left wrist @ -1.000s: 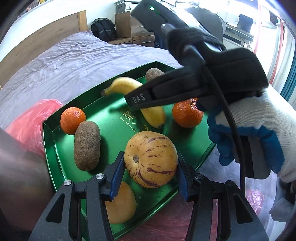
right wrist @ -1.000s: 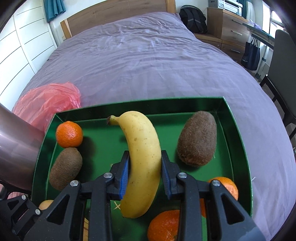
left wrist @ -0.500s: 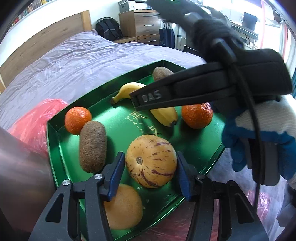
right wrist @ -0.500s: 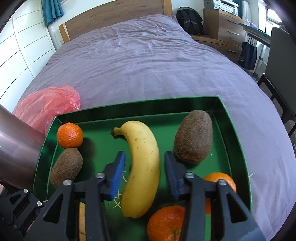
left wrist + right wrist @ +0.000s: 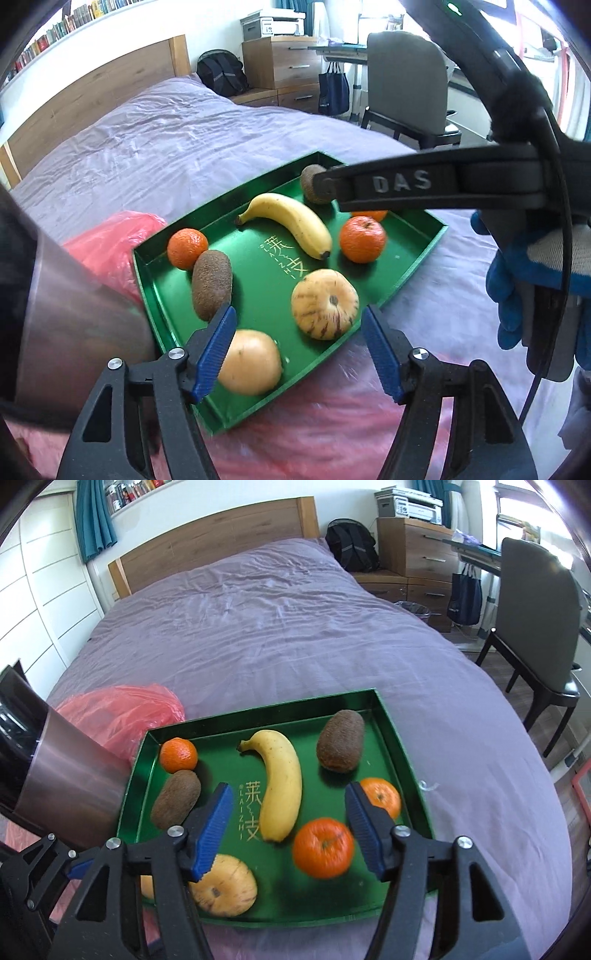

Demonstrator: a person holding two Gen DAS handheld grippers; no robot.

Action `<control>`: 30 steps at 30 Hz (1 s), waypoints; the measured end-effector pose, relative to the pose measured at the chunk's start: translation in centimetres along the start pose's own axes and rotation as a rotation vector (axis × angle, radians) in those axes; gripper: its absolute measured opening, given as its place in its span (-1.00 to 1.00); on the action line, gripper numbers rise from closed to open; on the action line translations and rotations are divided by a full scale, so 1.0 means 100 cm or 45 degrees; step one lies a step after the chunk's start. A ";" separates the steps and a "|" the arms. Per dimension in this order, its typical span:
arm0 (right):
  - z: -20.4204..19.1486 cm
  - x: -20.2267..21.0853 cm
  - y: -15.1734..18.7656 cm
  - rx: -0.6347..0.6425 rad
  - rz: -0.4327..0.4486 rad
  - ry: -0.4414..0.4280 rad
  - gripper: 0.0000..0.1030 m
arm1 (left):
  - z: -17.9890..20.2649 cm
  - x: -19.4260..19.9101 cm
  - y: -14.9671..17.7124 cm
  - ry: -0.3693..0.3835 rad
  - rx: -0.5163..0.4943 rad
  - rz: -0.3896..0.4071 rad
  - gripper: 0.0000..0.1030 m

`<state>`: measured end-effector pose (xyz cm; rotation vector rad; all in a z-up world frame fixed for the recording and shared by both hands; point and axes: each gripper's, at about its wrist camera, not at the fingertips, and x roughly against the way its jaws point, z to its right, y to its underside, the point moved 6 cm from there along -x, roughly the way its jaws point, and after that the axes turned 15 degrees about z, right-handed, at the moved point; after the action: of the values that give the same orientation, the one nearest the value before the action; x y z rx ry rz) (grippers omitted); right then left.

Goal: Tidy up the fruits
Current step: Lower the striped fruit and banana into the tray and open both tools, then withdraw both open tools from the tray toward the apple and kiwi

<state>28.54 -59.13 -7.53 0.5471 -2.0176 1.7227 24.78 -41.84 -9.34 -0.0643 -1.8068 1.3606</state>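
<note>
A green tray [image 5: 288, 699] lies on the purple bed and holds the fruit. A banana [image 5: 280, 782] lies on it in the gap of my right gripper [image 5: 290, 794]; the jaws are opening wide and the pads stay clear of it. Three oranges [image 5: 323, 847] and two kiwis [image 5: 340, 744] lie around it. My left gripper [image 5: 298, 317] hangs above the tray's near edge, jaws opening, with the striped melon [image 5: 325, 302] resting on the tray just beyond the pads, untouched. A plain yellow fruit [image 5: 251, 362] sits beside its left finger. One finger [image 5: 402, 182] of the right gripper crosses the left wrist view.
A red plastic bag [image 5: 122, 716] lies left of the tray and spreads under its near side. A brushed metal cylinder [image 5: 70, 794] juts in at the left. Purple bedding [image 5: 277, 627] stretches behind the tray. A gloved hand [image 5: 517, 280], chair [image 5: 535, 620] and drawers stand to the right.
Both grippers opened and pulled up and back. The left let go of the striped melon and the right let go of the banana; both fruits stay on the tray.
</note>
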 end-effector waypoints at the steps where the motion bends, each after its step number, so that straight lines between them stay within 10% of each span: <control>1: 0.000 0.011 0.001 -0.007 0.006 0.007 0.96 | 0.002 0.007 0.000 0.006 -0.002 0.005 0.26; 30: -0.048 0.198 0.094 -0.098 0.032 0.002 1.00 | -0.010 0.209 0.067 -0.063 0.030 0.025 0.59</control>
<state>7.19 -53.33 -3.50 0.4972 -2.0879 1.6515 9.31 -27.94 -2.44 -0.0361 -1.8354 1.4081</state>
